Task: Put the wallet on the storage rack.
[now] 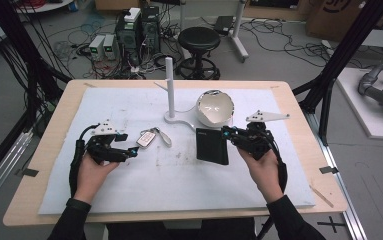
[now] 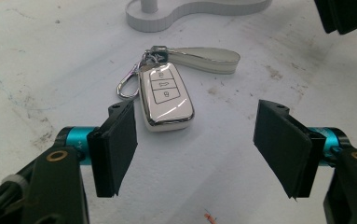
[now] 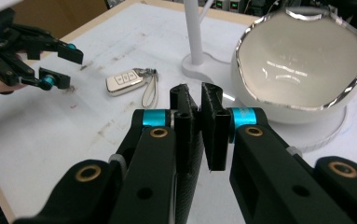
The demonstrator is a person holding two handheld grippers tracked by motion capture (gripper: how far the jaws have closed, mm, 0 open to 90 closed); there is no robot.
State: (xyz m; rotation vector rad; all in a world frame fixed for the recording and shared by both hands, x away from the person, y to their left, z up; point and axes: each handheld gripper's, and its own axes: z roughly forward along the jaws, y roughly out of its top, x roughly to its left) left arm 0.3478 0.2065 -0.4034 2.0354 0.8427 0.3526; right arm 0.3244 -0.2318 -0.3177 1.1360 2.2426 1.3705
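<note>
A black wallet (image 1: 212, 146) hangs over the white mat, pinched at its upper right corner by my right gripper (image 1: 227, 133). In the right gripper view the jaws (image 3: 197, 100) are shut on the wallet's thin textured edge (image 3: 188, 186). A white key fob (image 1: 146, 139) with a metal clip and a grey strap lies flat on the mat left of centre. My left gripper (image 1: 131, 147) rests just left of it, open. In the left gripper view the key fob (image 2: 167, 100) lies just ahead of the wide-open jaws (image 2: 195, 140), nearer the left pad and untouched.
A white stand with an upright post (image 1: 169, 85) and a tilted white bowl with a silver rim (image 1: 215, 107) sits at the mat's far middle, close behind the wallet. The mat (image 1: 129, 195) covers most of the wooden table. Stool, computers and cables stand beyond the far edge.
</note>
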